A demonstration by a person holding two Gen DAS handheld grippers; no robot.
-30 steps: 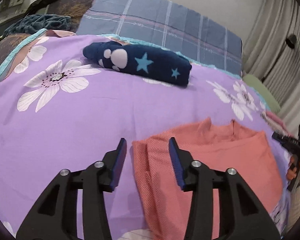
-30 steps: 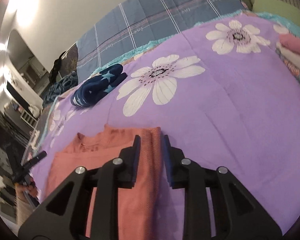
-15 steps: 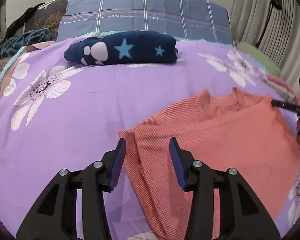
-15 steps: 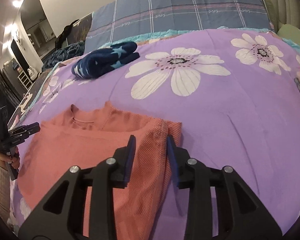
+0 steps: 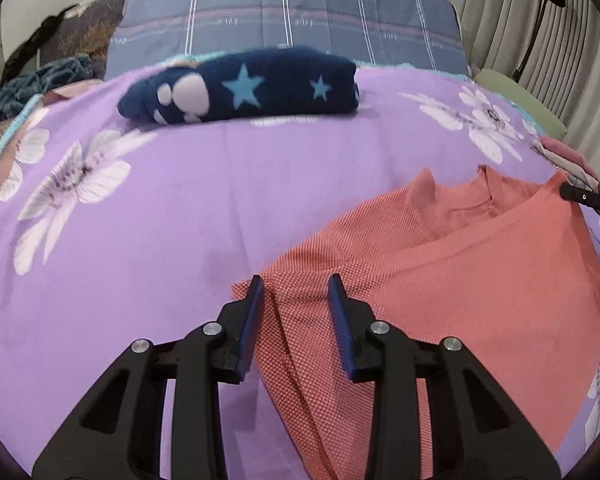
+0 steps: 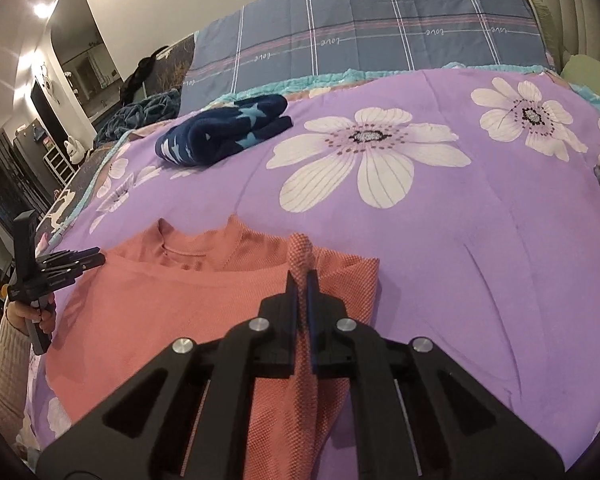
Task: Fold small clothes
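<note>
A coral knit shirt (image 5: 479, 280) lies flat on the purple flowered bedspread (image 5: 160, 220), neck towards the pillows. My left gripper (image 5: 296, 294) stands over its folded left edge; the jaws are closing, the cloth lies between them and the pads (image 5: 256, 300) are not pressing on it. My right gripper (image 6: 300, 282) is at the shirt's (image 6: 160, 300) right edge, its jaws closing, and it pinches a raised ridge of the fabric (image 6: 300, 250). The left gripper (image 6: 96, 260), held by a hand, also shows at the far left of the right wrist view.
A folded navy garment with stars (image 5: 244, 88) lies farther back on the bed, ahead of a blue plaid cover (image 5: 284, 24). A pile of clothes (image 5: 567, 156) sits at the right edge near a green cushion (image 5: 519, 100). Furniture stands beyond the bed's left side (image 6: 40, 152).
Both grippers rolled to level and sank a little onto the shirt's edges. The right jaws closed on a fold of cloth, which now stands up between them. The left jaws narrowed.
</note>
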